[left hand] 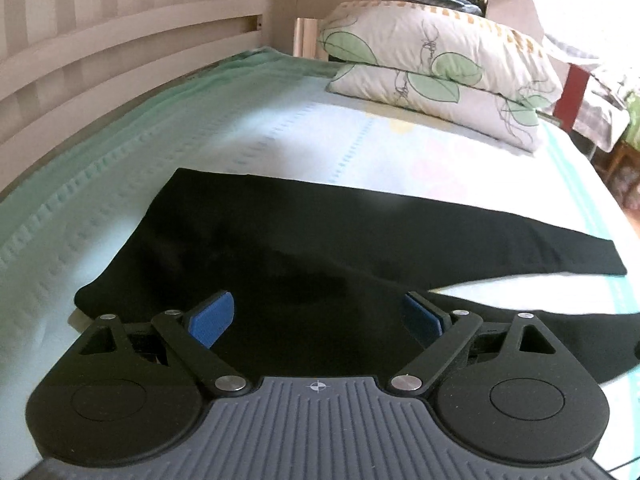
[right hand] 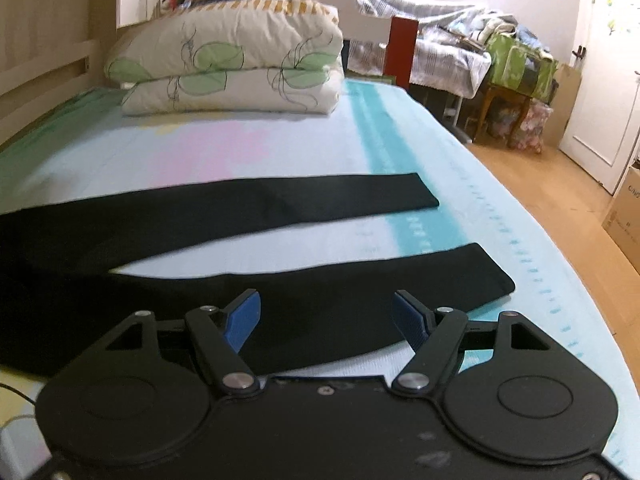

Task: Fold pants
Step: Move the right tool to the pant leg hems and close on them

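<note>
1 pair of black pants (left hand: 320,240) lies flat on the bed (left hand: 120,200), its 2 legs stretched toward the bed's right edge with a wedge of pale sheet showing between them. The left gripper (left hand: 322,320) sits over the waist end of the pants, its 2 blue-padded fingers (left hand: 212,322) spread wide, pinching nothing. The right gripper (right hand: 326,320) sits over the nearer leg (right hand: 360,280), close to its hem; its 2 fingers (right hand: 242,320) are also spread apart and hold nothing. The farther leg (right hand: 280,200) lies beyond it. 2 leaf-print pillows (right hand: 228,68) are stacked at the head of the bed, well apart from the pants.
</note>
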`<state>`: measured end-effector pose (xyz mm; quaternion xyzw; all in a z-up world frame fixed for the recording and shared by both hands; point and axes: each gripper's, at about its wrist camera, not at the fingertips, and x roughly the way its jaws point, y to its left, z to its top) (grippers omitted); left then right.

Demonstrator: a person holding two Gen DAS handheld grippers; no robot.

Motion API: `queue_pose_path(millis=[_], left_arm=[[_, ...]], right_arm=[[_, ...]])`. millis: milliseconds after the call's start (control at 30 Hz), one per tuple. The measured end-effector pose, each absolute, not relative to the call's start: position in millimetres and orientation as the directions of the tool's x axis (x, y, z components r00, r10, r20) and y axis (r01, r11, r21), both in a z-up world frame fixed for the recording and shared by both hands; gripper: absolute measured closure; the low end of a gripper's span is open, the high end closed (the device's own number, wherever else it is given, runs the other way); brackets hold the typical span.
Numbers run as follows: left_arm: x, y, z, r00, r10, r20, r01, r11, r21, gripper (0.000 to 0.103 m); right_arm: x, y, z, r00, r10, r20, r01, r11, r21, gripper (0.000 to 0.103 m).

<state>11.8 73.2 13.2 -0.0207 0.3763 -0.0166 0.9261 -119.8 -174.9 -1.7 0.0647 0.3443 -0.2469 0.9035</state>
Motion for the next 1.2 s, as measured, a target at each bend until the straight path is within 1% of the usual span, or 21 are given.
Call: queue_pose_path(millis=[133, 233, 333, 400, 533, 633, 700, 767, 800, 833, 967, 1033, 1200], left_arm=[[16.8, 65.8, 7.4, 0.727, -0.020, -0.686, 0.038, 0.999, 0.011, 0.011], [23.4, 56.9, 0.6, 0.692, -0.036, -0.721, 0.102, 0.994, 0.048, 0.011], [34.3, 52.1, -9.5, 0.631, -0.073, -0.773, 0.176, 0.983, 0.050, 0.012], [38.4, 49.2, -16.9, 0.613, -0.074, -0.786, 0.185, 0.981, 0.052, 0.012], [44.6, 44.8, -28.3, 0.589, -0.068, -0.805, 0.200, 0.978, 0.064, 0.017], [46.2, 39.1, -37.9, 0.555, -0.084, -0.827, 0.239, 0.969, 0.062, 0.020], [42.7, 35.9, -42.4, 0.545, -0.090, -0.834, 0.267, 0.961, 0.071, 0.021], [38.2, 32.6, -46.3, 0.538, -0.095, -0.837, 0.296, 0.952, 0.082, 0.025], [35.6, 31.6, -48.7, 0.534, -0.095, -0.840, 0.309, 0.947, 0.089, 0.028], [32.9, 30.1, -50.9, 0.531, -0.094, -0.842, 0.316, 0.944, 0.093, 0.029], [26.9, 31.5, -57.9, 0.511, -0.092, -0.855, 0.330, 0.939, 0.096, 0.034], [25.5, 35.3, -59.9, 0.506, -0.099, -0.857, 0.338, 0.937, 0.092, 0.040], [29.3, 38.8, -65.4, 0.485, -0.088, -0.870, 0.352, 0.931, 0.102, 0.044]], right_arm=[[-104.8, -178.1, -9.2, 0.653, -0.376, -0.657, 0.457, 0.888, -0.053, 0.026], [-88.1, -180.1, -16.2, 0.654, -0.359, -0.666, 0.427, 0.902, -0.066, 0.026], [-71.4, -182.8, -25.9, 0.642, -0.326, -0.694, 0.394, 0.917, -0.067, 0.026], [-59.2, -185.8, -35.3, 0.617, -0.306, -0.725, 0.373, 0.925, -0.073, 0.026], [-43.3, -192.1, -53.3, 0.578, -0.287, -0.764, 0.366, 0.928, -0.071, 0.026], [-35.5, -199.1, -66.6, 0.543, -0.277, -0.793, 0.373, 0.925, -0.068, 0.027], [-36.4, -206.0, -72.8, 0.531, -0.277, -0.801, 0.385, 0.921, -0.063, 0.029], [-41.2, -213.8, -77.1, 0.522, -0.282, -0.805, 0.404, 0.913, -0.058, 0.029], [-44.6, -216.6, -78.9, 0.515, -0.288, -0.807, 0.416, 0.908, -0.058, 0.032], [-47.3, -220.0, -81.0, 0.508, -0.292, -0.811, 0.427, 0.902, -0.057, 0.032], [-61.7, -236.9, -83.6, 0.485, -0.338, -0.807, 0.512, 0.857, -0.051, 0.033], [-69.9, -248.0, -83.1, 0.474, -0.360, -0.804, 0.556, 0.830, -0.044, 0.033], [-83.3, -274.3, -83.9, 0.412, -0.397, -0.820, 0.649, 0.760, -0.041, 0.033]])
